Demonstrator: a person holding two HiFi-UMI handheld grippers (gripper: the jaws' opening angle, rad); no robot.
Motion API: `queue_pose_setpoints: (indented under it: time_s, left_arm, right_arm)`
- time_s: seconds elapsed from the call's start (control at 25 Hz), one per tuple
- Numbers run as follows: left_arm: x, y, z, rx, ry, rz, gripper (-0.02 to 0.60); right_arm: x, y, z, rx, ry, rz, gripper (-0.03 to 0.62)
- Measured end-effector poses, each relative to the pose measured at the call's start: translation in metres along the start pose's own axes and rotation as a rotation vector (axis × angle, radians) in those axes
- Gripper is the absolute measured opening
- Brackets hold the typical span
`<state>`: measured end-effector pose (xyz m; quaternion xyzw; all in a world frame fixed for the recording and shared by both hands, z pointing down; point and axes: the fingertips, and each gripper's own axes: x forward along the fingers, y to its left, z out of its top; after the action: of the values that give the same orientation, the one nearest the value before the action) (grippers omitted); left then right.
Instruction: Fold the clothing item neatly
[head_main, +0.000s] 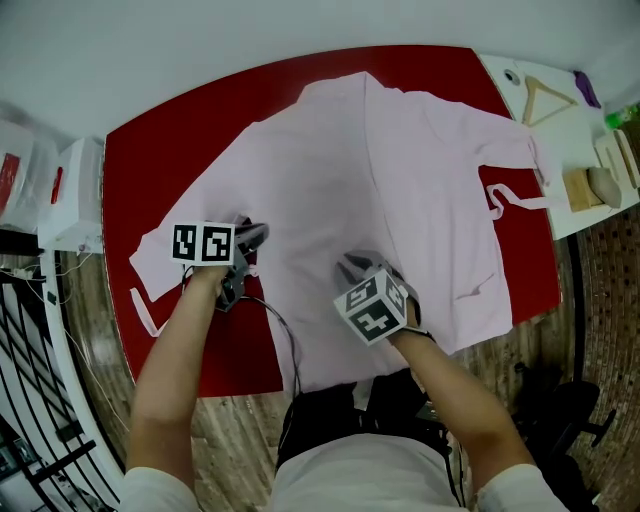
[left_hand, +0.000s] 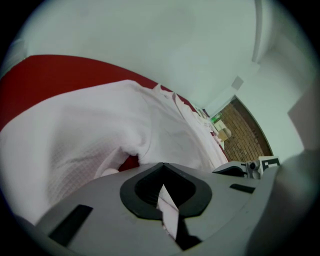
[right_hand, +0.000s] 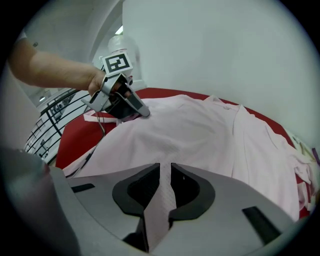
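from the head view, the pink garment (head_main: 420, 170) lies spread open over the red table (head_main: 160, 150), one sleeve trailing toward the left edge and the other toward the right. i judge it is laid flat like this so one side can be carried over in a single clean fold. my left gripper (head_main: 257, 236) sits on the cloth near the left sleeve and my right gripper (head_main: 350, 266) on the lower middle of the body, the two near each other. in the left gripper view, the jaws are pressed together on a thin ridge of pink fabric, and the cloth beyond it rises off the table in a soft tent. in the right gripper view, the jaws stand only slightly apart because a pinched-up strip of the same fabric fills the gap, with a pad against it on each side. i judge that holding it at two points should keep the edge straight when it is lifted.
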<state>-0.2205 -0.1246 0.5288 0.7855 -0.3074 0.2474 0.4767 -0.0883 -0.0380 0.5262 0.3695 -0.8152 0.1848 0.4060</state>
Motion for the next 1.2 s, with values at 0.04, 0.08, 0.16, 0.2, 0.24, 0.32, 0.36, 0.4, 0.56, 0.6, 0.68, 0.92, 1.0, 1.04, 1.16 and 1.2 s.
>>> queue_pose_setpoints:
  time_s: [0.04,0.08,0.16,0.2,0.24,0.32,0.36,0.4,0.56,0.6,0.68,0.92,1.0,1.04,1.16,1.2]
  left_arm:
    - [-0.003,-0.007,0.004,0.026,-0.025,-0.010,0.003]
    - [-0.005,-0.015,0.008,0.053,-0.050,-0.026,0.003]
    - [-0.008,-0.032,0.013,0.098,-0.091,-0.064,0.005]
    - [-0.008,-0.040,0.013,0.114,-0.108,-0.079,0.003]
    - [-0.008,-0.047,0.013,0.126,-0.125,-0.092,0.005]
    - [-0.007,-0.060,0.012,0.140,-0.155,-0.115,0.005]
    - [-0.005,-0.066,0.012,0.145,-0.167,-0.127,0.005]
    - [-0.004,-0.072,0.011,0.149,-0.178,-0.139,0.005]
    - [0.002,-0.105,0.015,0.172,-0.223,-0.186,0.005]
    - [0.004,-0.115,0.016,0.182,-0.233,-0.200,0.005]
    - [0.010,-0.137,0.020,0.204,-0.252,-0.228,0.005]
    - [0.034,-0.198,0.035,0.270,-0.318,-0.291,0.005]
    - [0.046,-0.214,0.037,0.276,-0.322,-0.304,0.005]
    - [0.053,-0.222,0.038,0.278,-0.322,-0.310,0.005]
    - [0.074,-0.250,0.043,0.286,-0.323,-0.334,0.005]
    - [0.083,-0.259,0.045,0.290,-0.324,-0.343,0.005]
  right_arm:
    - [-0.006,-0.005,0.003,0.006,-0.018,-0.004,0.052]
    - [-0.011,-0.011,0.005,0.012,-0.033,-0.011,0.052]
    - [-0.023,-0.027,0.005,0.036,-0.054,-0.031,0.052]
    - [-0.029,-0.036,0.003,0.050,-0.060,-0.047,0.052]
    - [-0.035,-0.045,0.000,0.062,-0.063,-0.065,0.052]
    - [-0.045,-0.064,-0.008,0.076,-0.058,-0.102,0.052]
    - [-0.050,-0.073,-0.013,0.083,-0.051,-0.117,0.052]
    - [-0.054,-0.082,-0.020,0.092,-0.040,-0.130,0.052]
    - [-0.081,-0.126,-0.051,0.135,0.003,-0.193,0.052]
    - [-0.090,-0.140,-0.059,0.149,0.009,-0.213,0.052]
    - [-0.109,-0.171,-0.075,0.186,0.009,-0.259,0.052]
    - [-0.162,-0.269,-0.123,0.290,0.008,-0.402,0.052]
    - [-0.174,-0.295,-0.138,0.307,0.011,-0.432,0.052]
    - [-0.179,-0.308,-0.144,0.315,0.010,-0.444,0.052]
    - [-0.191,-0.347,-0.166,0.339,0.010,-0.474,0.053]
    - [-0.194,-0.362,-0.174,0.348,0.009,-0.487,0.055]
